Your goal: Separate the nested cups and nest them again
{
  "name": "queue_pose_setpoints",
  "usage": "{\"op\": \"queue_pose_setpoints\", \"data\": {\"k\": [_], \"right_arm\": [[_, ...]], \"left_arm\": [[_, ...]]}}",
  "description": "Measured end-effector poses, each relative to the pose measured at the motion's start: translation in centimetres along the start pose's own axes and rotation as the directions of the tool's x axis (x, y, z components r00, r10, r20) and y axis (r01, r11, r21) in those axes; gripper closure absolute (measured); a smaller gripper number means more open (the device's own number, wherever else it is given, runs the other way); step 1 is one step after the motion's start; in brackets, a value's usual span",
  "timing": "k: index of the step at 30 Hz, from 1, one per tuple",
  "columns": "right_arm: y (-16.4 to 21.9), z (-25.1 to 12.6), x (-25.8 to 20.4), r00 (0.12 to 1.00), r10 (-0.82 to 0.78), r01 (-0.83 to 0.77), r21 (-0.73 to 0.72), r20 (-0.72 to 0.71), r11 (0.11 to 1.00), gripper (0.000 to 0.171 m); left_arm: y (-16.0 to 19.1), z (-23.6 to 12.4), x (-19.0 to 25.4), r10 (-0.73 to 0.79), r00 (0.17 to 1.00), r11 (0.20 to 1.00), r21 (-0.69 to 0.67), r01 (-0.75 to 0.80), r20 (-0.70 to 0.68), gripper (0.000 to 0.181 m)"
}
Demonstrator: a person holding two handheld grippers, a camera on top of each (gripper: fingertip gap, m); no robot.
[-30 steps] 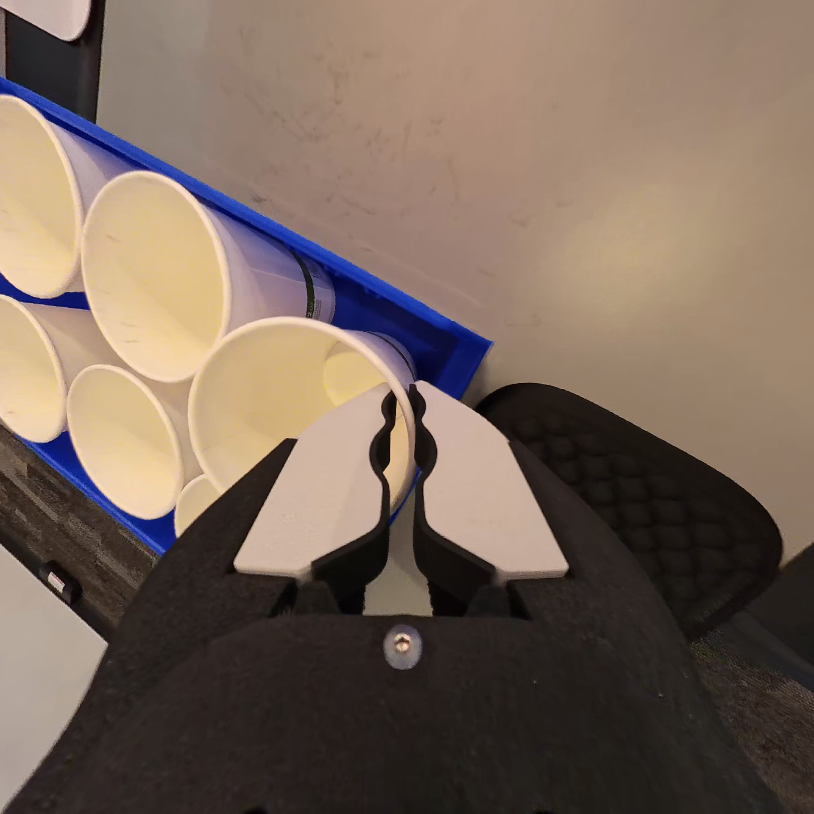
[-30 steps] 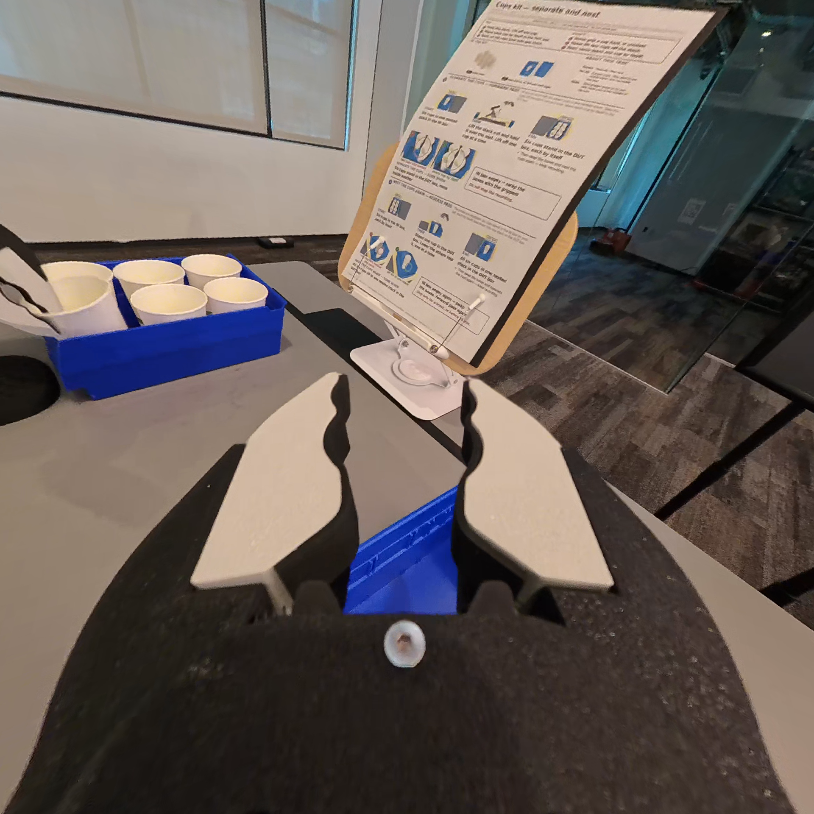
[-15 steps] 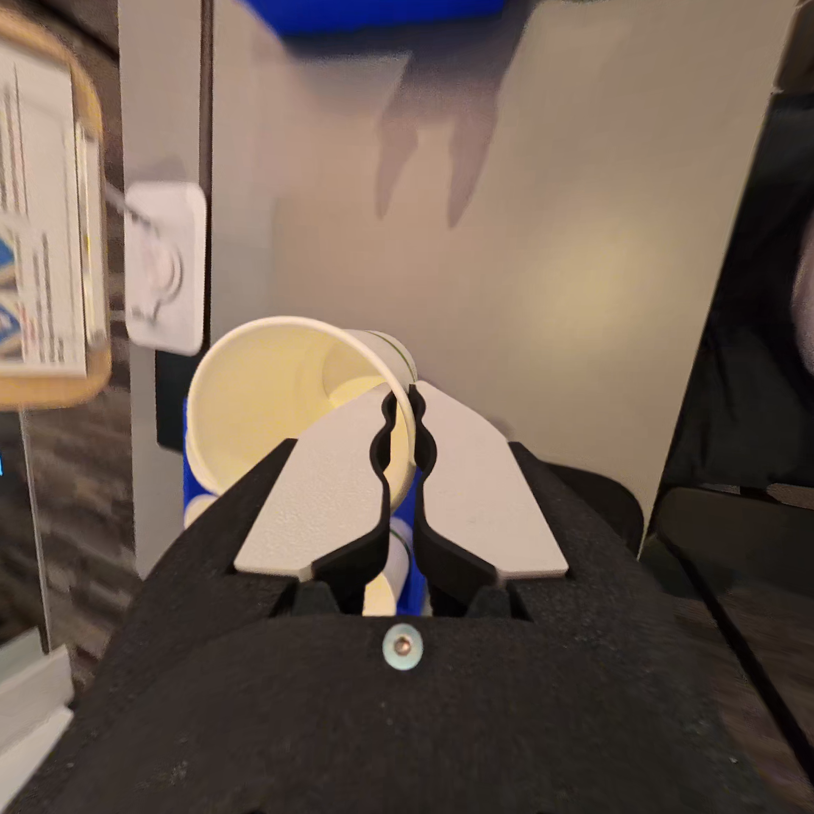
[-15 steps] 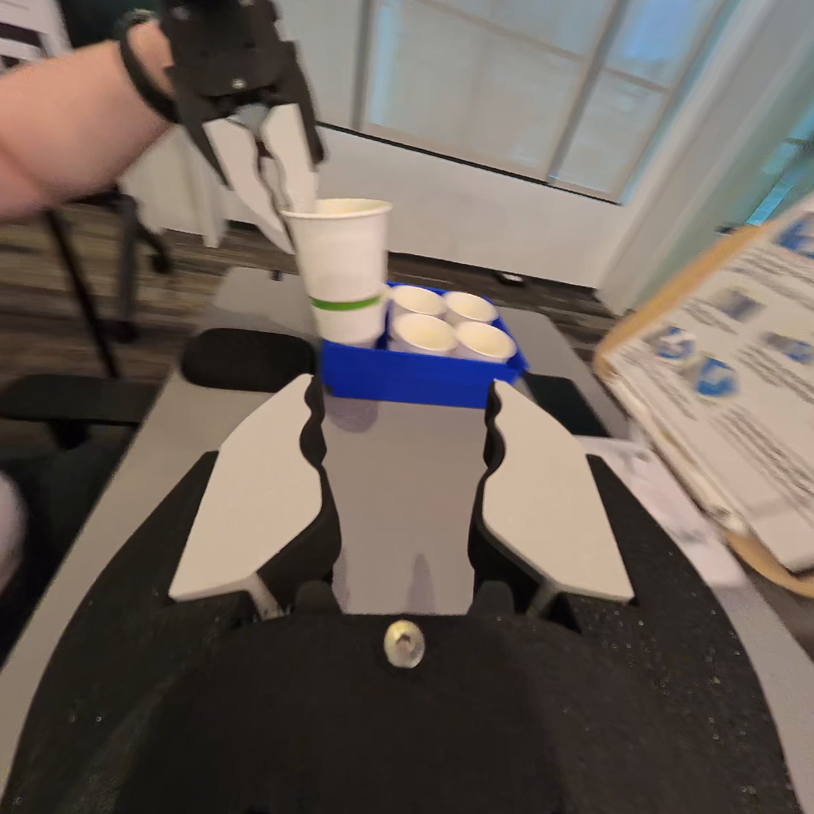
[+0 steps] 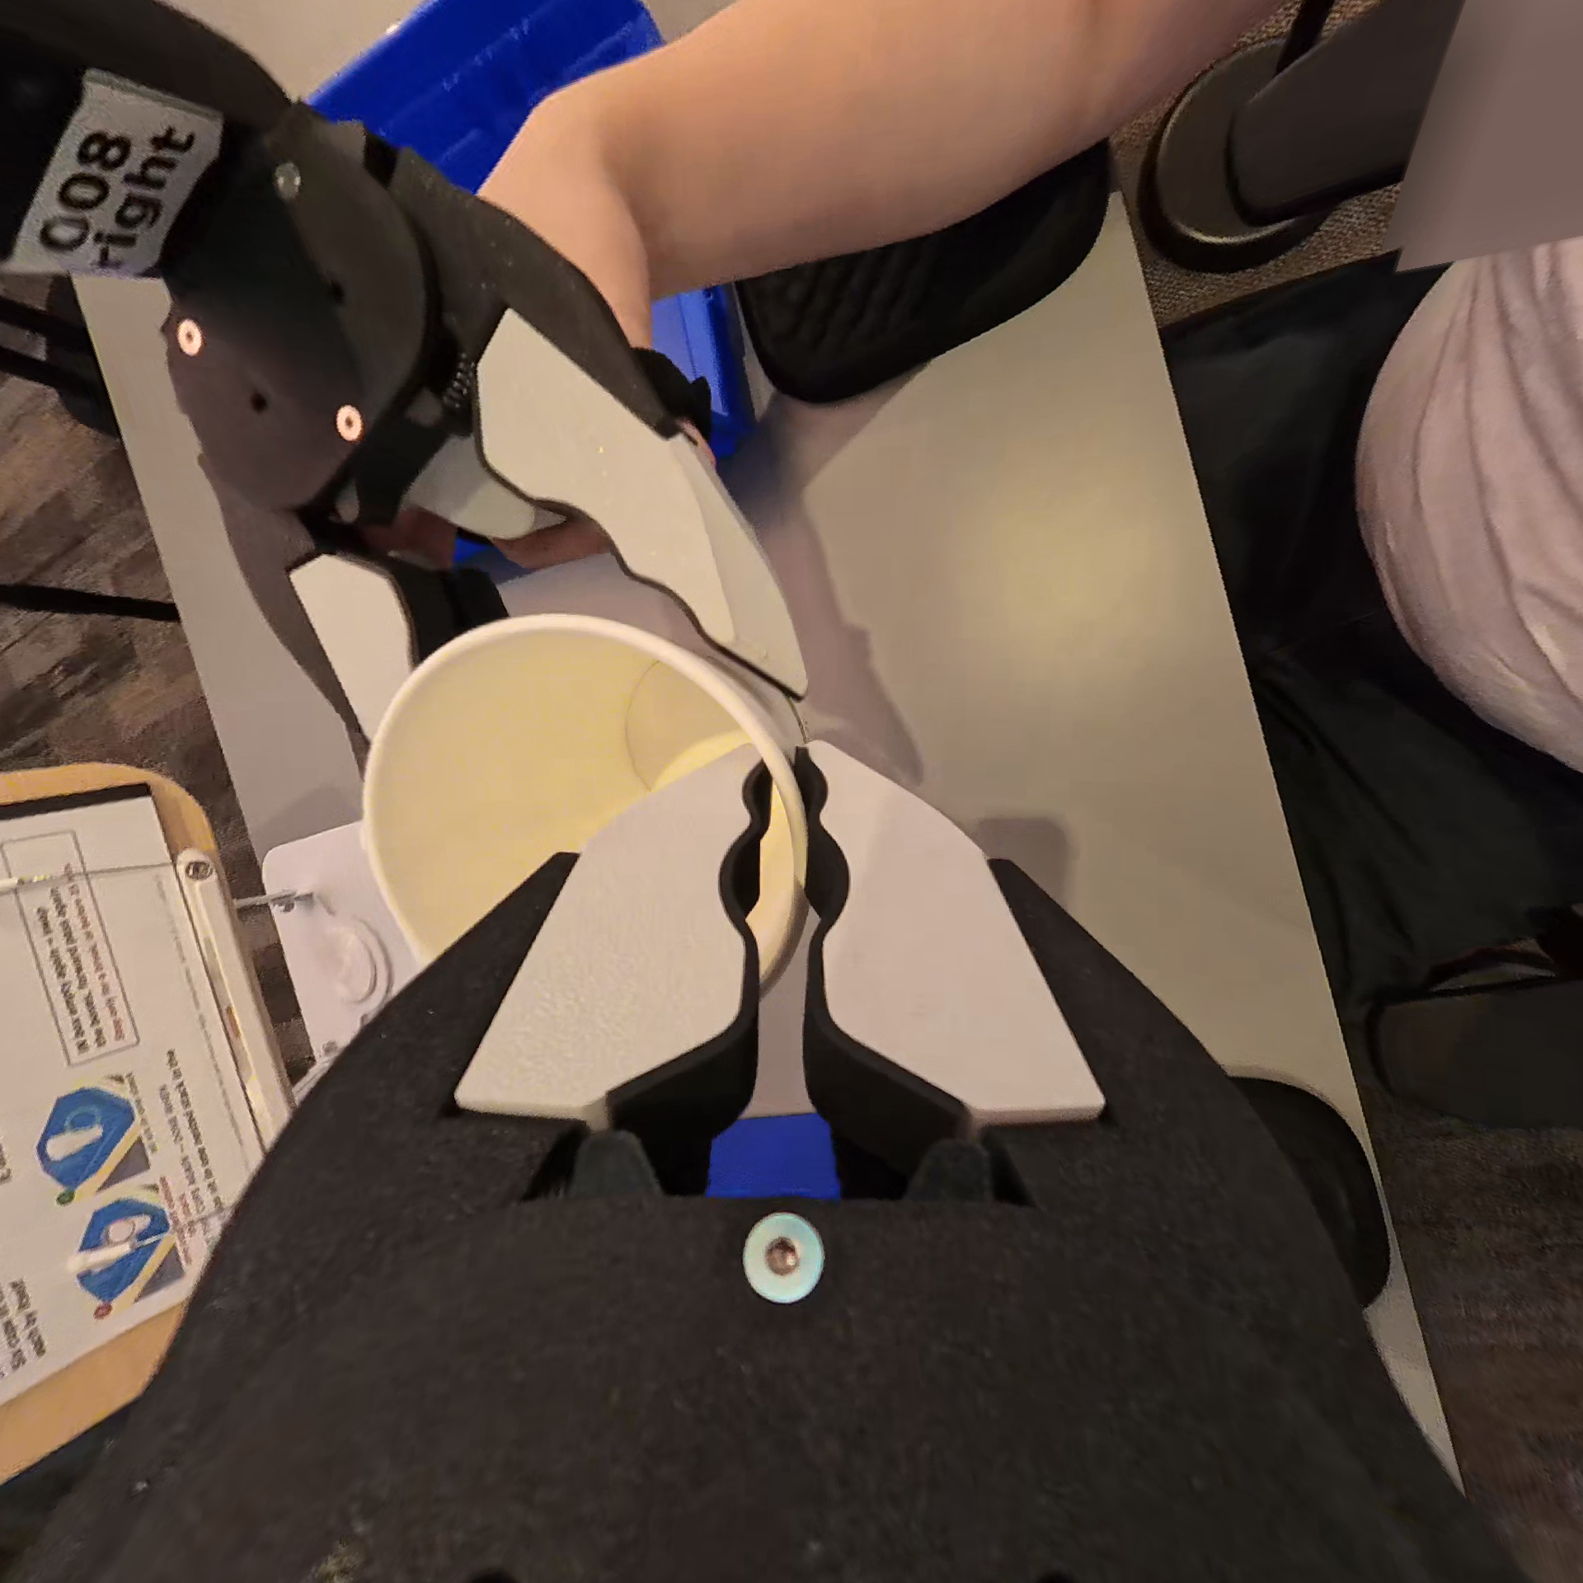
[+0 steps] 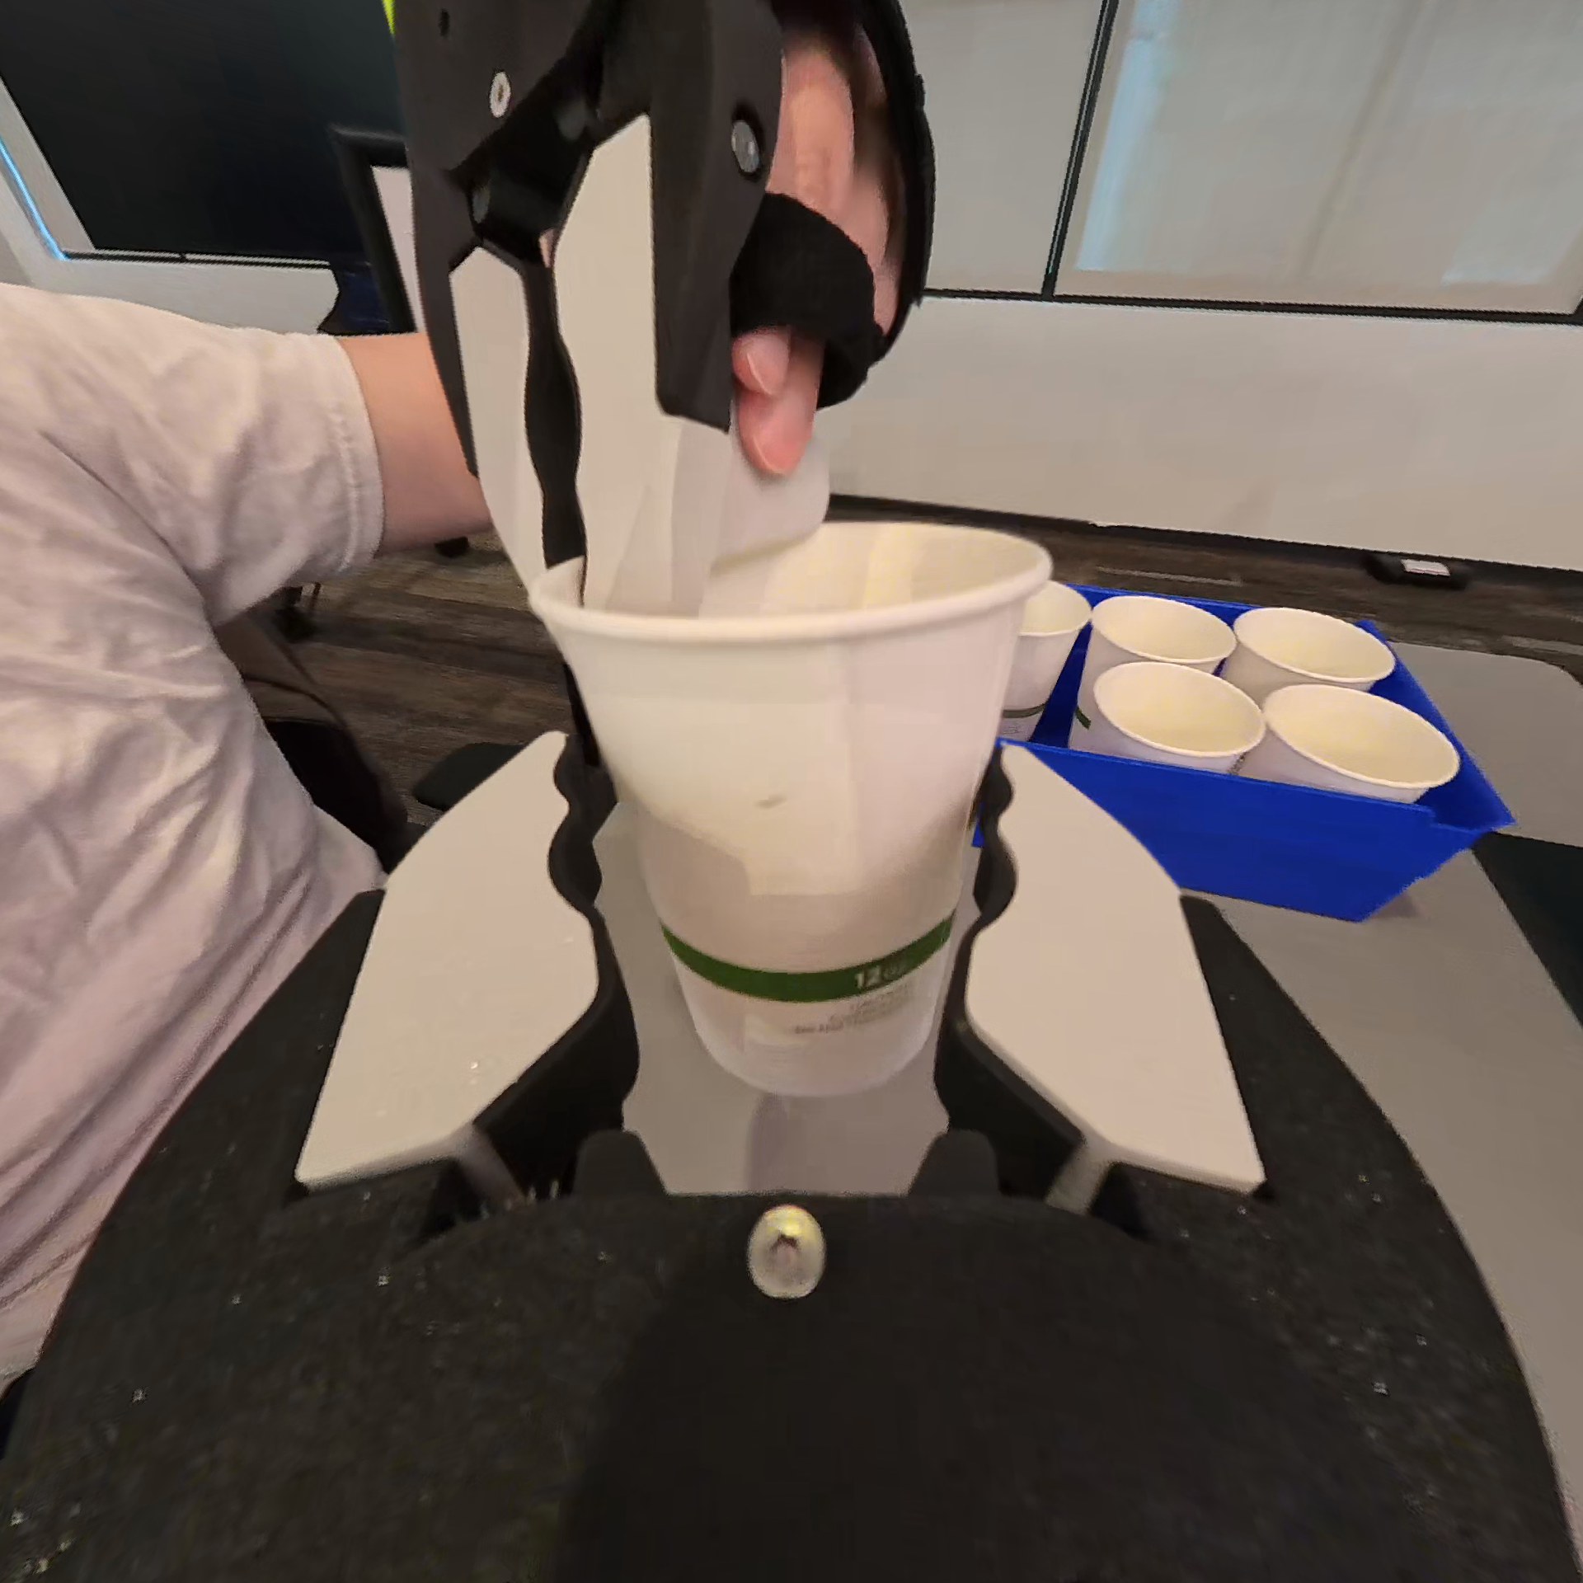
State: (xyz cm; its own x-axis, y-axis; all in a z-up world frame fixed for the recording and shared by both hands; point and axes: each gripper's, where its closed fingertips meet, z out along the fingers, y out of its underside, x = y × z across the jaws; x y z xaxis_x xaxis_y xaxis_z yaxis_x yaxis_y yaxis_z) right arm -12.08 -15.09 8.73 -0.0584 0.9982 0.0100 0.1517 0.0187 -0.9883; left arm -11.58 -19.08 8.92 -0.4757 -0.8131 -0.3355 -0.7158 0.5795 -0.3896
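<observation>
one white paper cup with a green band (image 6: 797, 822) hangs upright in the air over the grey table (image 5: 1054, 548), its long axis vertical and its mouth up. the left gripper (image 5: 781, 844) is clamped on the cup's rim, one finger inside the wall and one outside. the right gripper (image 6: 784, 908) is spread wide, its two fingers flanking the cup's lower body, close to the wall on both sides. so the cup lies straight ahead between the right jaws, and closing them would probably catch it just above the band. five more white paper cups (image 6: 1242, 694) stand in the blue plastic bin (image 6: 1268, 848) beyond, well apart.
</observation>
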Motion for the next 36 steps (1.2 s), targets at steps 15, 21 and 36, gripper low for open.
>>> {"op": "queue_pose_setpoints", "data": {"k": [15,21,36], "right_arm": [[1.4,0.4,-2.7,0.982,0.012,-0.002,-0.055,0.189,0.998,0.079],[2.3,0.7,-3.4,0.971,0.021,0.002,-0.093,0.24,0.996,0.081],[2.1,0.5,-3.0,0.967,0.038,-0.026,-0.05,0.253,0.998,0.08]], "left_arm": [[-1.4,1.2,2.1,0.066,0.992,0.998,0.002,-0.066,-0.107,0.177],[-1.6,1.6,2.6,0.057,0.99,0.998,0.0,-0.057,-0.125,0.174],[-1.7,1.7,2.0,0.081,0.995,0.997,0.0,-0.081,-0.055,0.173]]}}
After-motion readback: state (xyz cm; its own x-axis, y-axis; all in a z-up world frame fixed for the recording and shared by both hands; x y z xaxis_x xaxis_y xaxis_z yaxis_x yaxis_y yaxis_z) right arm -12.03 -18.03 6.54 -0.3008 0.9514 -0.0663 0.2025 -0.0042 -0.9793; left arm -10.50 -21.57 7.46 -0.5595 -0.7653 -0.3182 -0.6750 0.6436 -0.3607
